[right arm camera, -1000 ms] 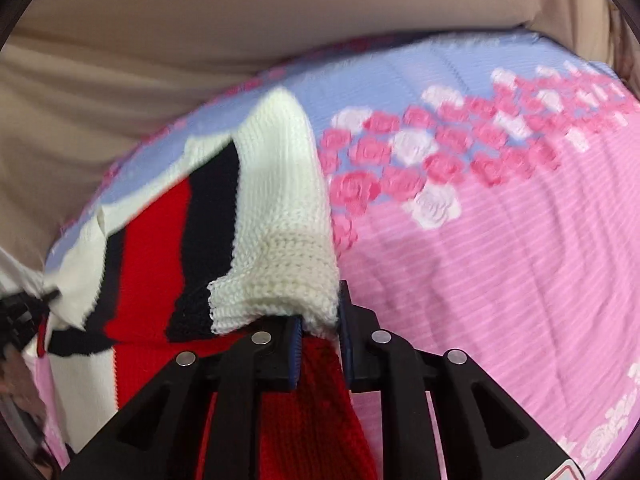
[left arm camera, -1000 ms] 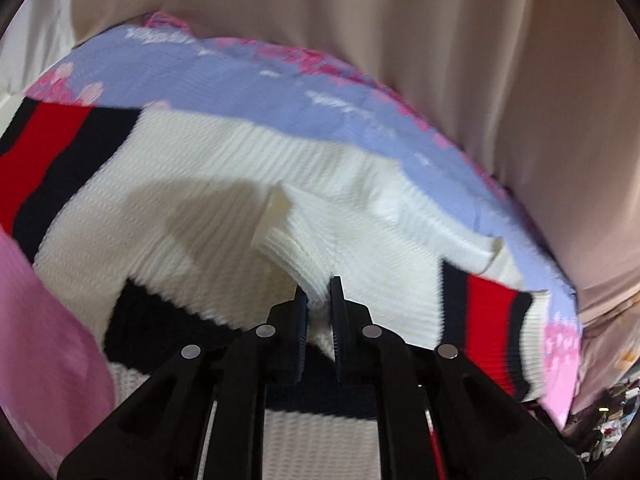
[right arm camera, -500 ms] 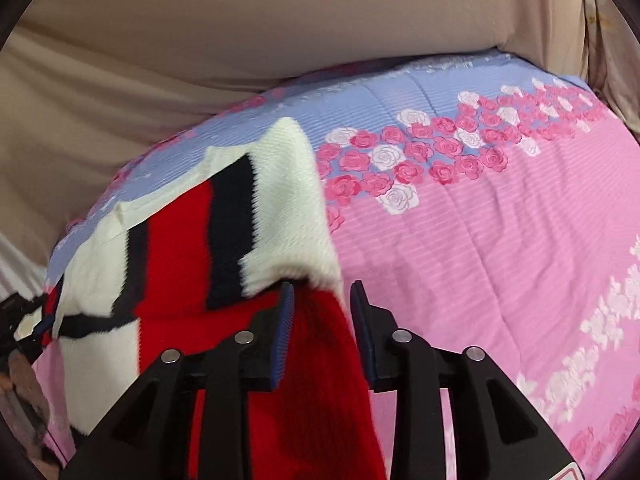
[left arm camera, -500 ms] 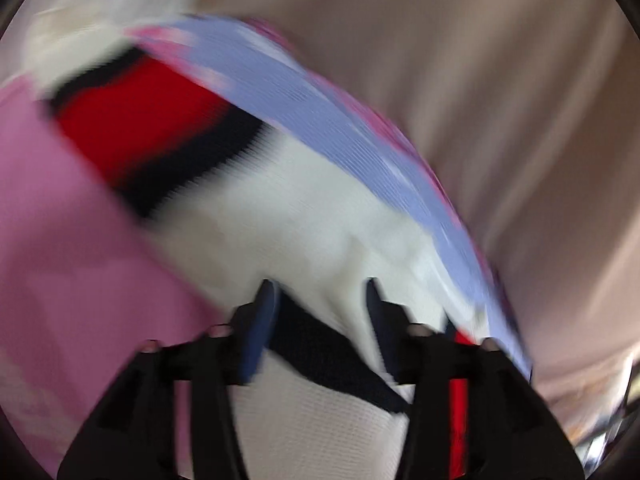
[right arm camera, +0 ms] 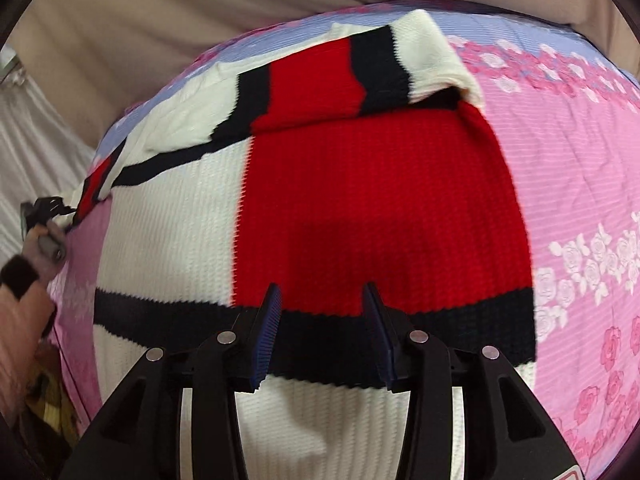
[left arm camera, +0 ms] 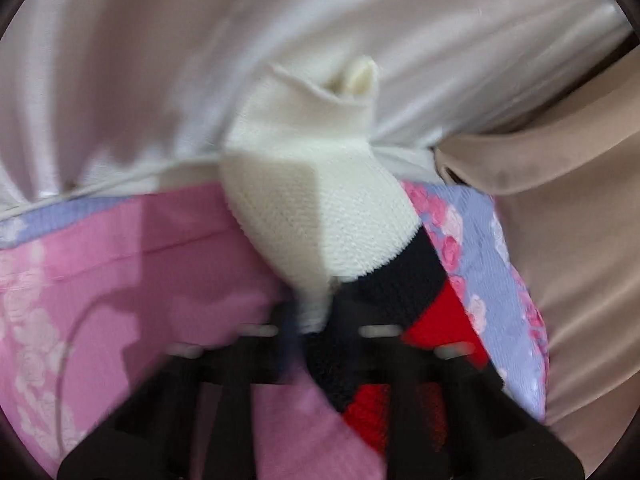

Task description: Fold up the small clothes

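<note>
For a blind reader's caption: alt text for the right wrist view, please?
Open right tongs hover above a red, cream and black knitted sweater, one sleeve folded across it, lying on a pink rose-print bedsheet.

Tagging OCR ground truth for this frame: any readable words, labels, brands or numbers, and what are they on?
None readable in either view.
The sweater shows only red, white and black knit blocks, no tag or logo in view.
The bedsheet carries a rose print, no lettering.
A red-edged sticker corner on the right gripper is cut off by the frame, nothing legible.
The left wrist view is motion-blurred.
</note>
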### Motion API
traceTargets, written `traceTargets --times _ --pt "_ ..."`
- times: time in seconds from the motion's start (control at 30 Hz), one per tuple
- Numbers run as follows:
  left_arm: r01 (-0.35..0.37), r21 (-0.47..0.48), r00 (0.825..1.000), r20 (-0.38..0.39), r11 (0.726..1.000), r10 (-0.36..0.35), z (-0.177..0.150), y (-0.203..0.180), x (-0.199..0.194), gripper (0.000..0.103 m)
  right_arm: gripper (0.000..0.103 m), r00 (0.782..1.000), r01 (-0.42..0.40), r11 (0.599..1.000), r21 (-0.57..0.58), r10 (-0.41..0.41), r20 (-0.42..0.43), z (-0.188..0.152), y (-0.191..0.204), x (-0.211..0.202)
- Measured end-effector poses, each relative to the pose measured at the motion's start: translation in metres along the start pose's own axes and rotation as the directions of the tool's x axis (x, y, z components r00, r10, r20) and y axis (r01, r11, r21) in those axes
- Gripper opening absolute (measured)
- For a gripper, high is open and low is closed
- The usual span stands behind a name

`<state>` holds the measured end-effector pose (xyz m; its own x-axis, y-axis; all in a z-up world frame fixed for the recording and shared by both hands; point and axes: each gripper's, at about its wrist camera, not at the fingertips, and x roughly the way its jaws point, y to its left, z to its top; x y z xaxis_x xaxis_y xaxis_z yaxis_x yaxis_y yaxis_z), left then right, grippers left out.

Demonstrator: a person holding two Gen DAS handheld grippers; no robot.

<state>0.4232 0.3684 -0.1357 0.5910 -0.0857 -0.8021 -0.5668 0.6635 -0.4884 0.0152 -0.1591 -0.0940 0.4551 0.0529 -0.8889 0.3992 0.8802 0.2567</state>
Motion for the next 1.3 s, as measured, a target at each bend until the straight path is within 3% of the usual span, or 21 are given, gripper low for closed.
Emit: traceTargets --times 0.1,0.2,0.3,0.37,0.4,0.43,0.47,0.53,0.57,0.6,0.67,0.73,0.77,0.9,1.0,1.13,1.23,1.3 --pt "0.076 0.108 0.995 0.049 0.991 -0.082 -0.006 -0.037 -0.028 0.006 0.047 1.0 -0.004 1.0 -0.014 0.005 0.02 0.0 0.005 -0.005" --pt "0.182 0.34 0.972 0.082 0.923 -0.222 -0.04 -0.113 -0.086 0.006 0.047 1.0 -0.014 1.0 0.001 0.014 0.028 -0.002 0.001 -0.01" --pt "0.339 0.489 0.921 0.002 0.804 -0.389 -0.094 -0.187 -0.139 0.006 0.047 0.998 -0.033 0.998 0.048 0.03 0.049 0.001 -0.01 -0.014" --pt "0.47 0.557 0.863 -0.126 0.685 -0.49 -0.153 -0.239 -0.167 0.007 0.047 0.997 -0.04 0.996 0.074 0.035 0.067 0.001 -0.019 -0.018" --pt "0.504 0.576 0.845 -0.172 0.644 -0.507 -0.177 -0.253 -0.173 0.007 0.047 0.997 -0.039 0.996 0.086 0.032 0.077 0.001 -0.024 -0.02" --pt "0.55 0.596 0.82 -0.251 0.585 -0.515 -0.216 -0.271 -0.178 0.008 0.048 0.996 -0.038 0.995 0.095 0.03 0.084 0.0 -0.029 -0.022" --pt "0.577 0.611 0.806 -0.319 0.542 -0.498 -0.254 -0.283 -0.177 0.011 0.049 0.996 -0.036 0.994 0.105 0.027 0.09 -0.001 -0.035 -0.024" --pt "0.591 0.636 0.805 -0.423 0.496 -0.416 -0.324 -0.292 -0.162 0.019 0.052 0.995 -0.024 0.991 0.131 0.012 0.095 -0.002 -0.049 -0.026" --pt "0.584 0.641 0.812 -0.454 0.498 -0.367 -0.353 -0.29 -0.151 0.033 0.052 0.995 -0.019 0.989 0.145 0.005 0.096 -0.002 -0.057 -0.028" --pt "0.574 0.643 0.818 -0.479 0.507 -0.318 -0.377 -0.284 -0.14 0.038 0.053 0.995 -0.012 0.987 0.161 -0.004 0.098 -0.001 -0.065 -0.03" --pt "0.553 0.637 0.825 -0.509 0.537 -0.245 -0.411 -0.259 -0.126 0.037 0.053 0.993 0.007 0.984 0.176 -0.027 0.112 0.003 -0.079 -0.037" --pt "0.545 0.618 0.824 -0.519 0.567 -0.226 -0.417 -0.234 -0.126 0.038 0.055 0.988 0.024 0.988 0.155 -0.047 0.148 0.014 -0.086 -0.045" --pt "0.532 0.62 0.832 -0.51 0.577 -0.219 -0.414 -0.226 -0.125 0.039 0.058 0.986 0.023 0.99 0.137 -0.045 0.162 0.022 -0.087 -0.046" --pt "0.439 0.654 0.89 -0.412 0.616 -0.197 -0.381 -0.19 -0.135 0.045 0.061 0.983 -0.014 0.998 0.053 0.004 0.184 0.062 -0.075 -0.033" --pt "0.374 0.612 0.918 -0.353 0.696 -0.183 -0.341 -0.177 -0.124 0.051 0.066 0.982 -0.046 0.998 -0.034 0.052 0.182 0.107 -0.048 -0.007" --pt "0.315 0.415 0.928 -0.323 0.854 -0.185 -0.284 -0.16 -0.087 0.051 0.067 0.981 -0.062 0.996 -0.059 0.071 0.181 0.16 -0.023 0.032" --pt "0.3 0.293 0.925 -0.321 0.908 -0.202 -0.254 -0.147 -0.066 0.051 0.068 0.985 -0.09 0.996 -0.009 0.09 0.15 0.194 -0.015 0.063" --pt "0.301 0.246 0.915 -0.346 0.921 -0.207 -0.249 -0.145 -0.052 0.042 0.066 0.989 -0.086 0.996 0.009 0.084 0.119 0.206 -0.011 0.083"
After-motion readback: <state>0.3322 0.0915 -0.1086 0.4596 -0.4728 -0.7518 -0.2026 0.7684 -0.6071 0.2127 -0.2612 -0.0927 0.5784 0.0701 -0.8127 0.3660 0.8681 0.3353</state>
